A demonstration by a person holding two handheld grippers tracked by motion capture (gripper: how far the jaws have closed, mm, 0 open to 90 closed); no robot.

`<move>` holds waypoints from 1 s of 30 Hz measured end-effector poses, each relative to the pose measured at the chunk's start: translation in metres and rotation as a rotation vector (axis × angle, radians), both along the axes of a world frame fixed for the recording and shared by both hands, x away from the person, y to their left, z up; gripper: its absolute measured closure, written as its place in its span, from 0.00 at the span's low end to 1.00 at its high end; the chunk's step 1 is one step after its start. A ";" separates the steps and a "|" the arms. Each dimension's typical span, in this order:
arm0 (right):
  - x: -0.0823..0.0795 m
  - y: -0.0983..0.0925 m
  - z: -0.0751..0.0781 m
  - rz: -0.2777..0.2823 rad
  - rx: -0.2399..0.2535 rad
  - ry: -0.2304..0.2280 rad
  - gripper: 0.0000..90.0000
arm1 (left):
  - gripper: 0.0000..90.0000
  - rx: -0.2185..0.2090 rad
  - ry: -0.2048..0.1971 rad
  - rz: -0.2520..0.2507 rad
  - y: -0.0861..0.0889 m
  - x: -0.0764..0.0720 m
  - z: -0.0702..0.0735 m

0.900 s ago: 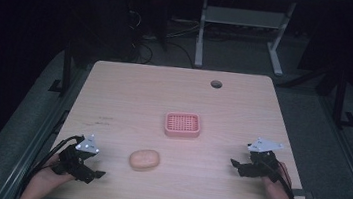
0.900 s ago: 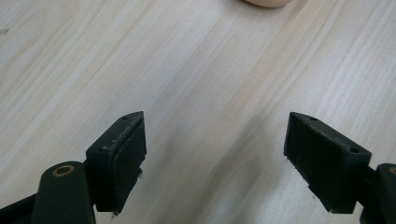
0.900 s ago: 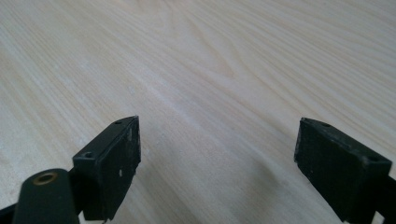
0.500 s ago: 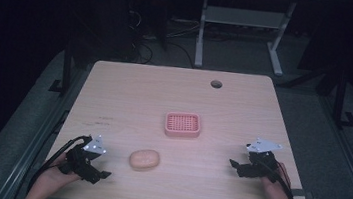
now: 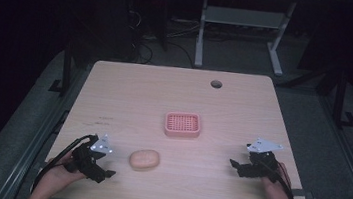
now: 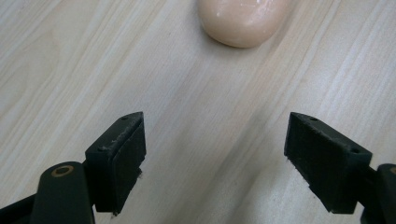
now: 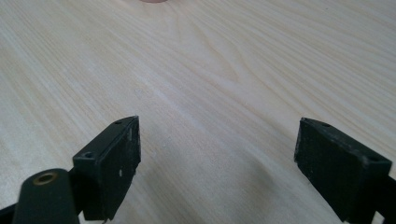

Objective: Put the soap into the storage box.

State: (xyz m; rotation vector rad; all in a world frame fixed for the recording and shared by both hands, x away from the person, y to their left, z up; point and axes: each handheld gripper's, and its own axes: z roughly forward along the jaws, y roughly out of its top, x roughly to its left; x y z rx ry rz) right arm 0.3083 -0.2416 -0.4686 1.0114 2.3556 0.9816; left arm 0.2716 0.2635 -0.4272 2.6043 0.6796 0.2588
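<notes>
A peach oval soap bar (image 5: 144, 159) lies on the wooden table (image 5: 154, 102) near its front, left of centre. A pink slotted soap dish (image 5: 182, 125) sits mid-table behind it. My left gripper (image 5: 107, 171) rests at the front left, just left of the soap, jaws wide open and bare. The left gripper view has the soap bar (image 6: 243, 21) straight ahead of the left gripper (image 6: 215, 163), a short gap away. At the front right, my right gripper (image 5: 233, 165) points left, and the right gripper (image 7: 217, 170) is open over bare wood.
A round cable hole (image 5: 216, 84) sits near the table's far right edge. Beyond the table, on the dim floor, stand a white desk frame (image 5: 239, 21) and cables. A pink sliver (image 7: 154, 1) shows at the top edge of the right gripper view.
My left gripper has slid to the right, closer to the soap bar. The right gripper has barely moved.
</notes>
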 end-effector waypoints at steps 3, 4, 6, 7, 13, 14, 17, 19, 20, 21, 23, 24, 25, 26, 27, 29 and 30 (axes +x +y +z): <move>0.000 0.000 0.000 0.000 0.000 -0.001 0.15 | 0.23 0.004 0.001 -0.008 -0.003 0.001 0.000; 0.000 0.000 0.000 -0.002 0.002 0.001 0.15 | 0.23 0.006 -0.001 -0.012 -0.004 0.001 0.000; 0.000 0.000 0.000 -0.002 0.002 0.001 0.15 | 0.23 0.009 0.004 -0.018 -0.006 0.002 0.001; 0.000 0.000 0.000 -0.001 0.001 0.001 0.15 | 0.23 0.006 0.000 -0.018 -0.007 0.002 0.001; 0.000 0.001 0.000 0.000 0.002 0.004 0.15 | 0.23 0.012 0.000 -0.034 -0.012 0.005 0.003; 0.000 0.001 0.000 0.001 0.002 0.005 0.15 | 0.23 0.013 0.002 -0.034 -0.015 0.006 0.004; 0.000 0.001 0.000 0.003 0.003 0.005 0.15 | 0.23 0.013 0.001 -0.040 -0.017 0.007 0.004; 0.000 0.001 0.000 0.003 0.003 0.005 0.15 | 0.23 0.016 0.002 -0.048 -0.021 0.009 0.005; 0.000 0.001 0.000 0.004 0.002 0.004 0.15 | 0.23 0.016 0.002 -0.051 -0.022 0.010 0.005; 0.000 0.001 0.000 0.004 0.002 0.004 0.15 | 0.23 0.016 0.002 -0.051 -0.022 0.010 0.005; 0.000 0.000 0.000 0.002 0.006 0.004 0.15 | 0.23 0.020 0.006 -0.057 -0.026 0.012 0.006; 0.000 0.000 0.000 0.002 0.006 0.002 0.15 | 0.23 0.018 0.002 -0.061 -0.027 0.012 0.006; 0.000 0.000 0.000 0.000 0.005 0.004 0.15 | 0.23 0.020 0.004 -0.063 -0.028 0.013 0.006; 0.000 -0.001 0.000 0.002 0.005 0.003 0.15 | 0.23 0.019 0.002 -0.066 -0.029 0.014 0.006; 0.000 -0.001 0.000 0.001 0.007 0.004 0.15 | 0.23 0.023 0.006 -0.068 -0.030 0.014 0.007; 0.000 -0.001 0.000 0.002 0.007 0.003 0.15 | 0.23 0.024 0.005 -0.072 -0.033 0.016 0.006; 0.000 -0.001 0.000 0.002 0.008 0.002 0.15 | 0.23 0.025 0.004 -0.075 -0.034 0.017 0.006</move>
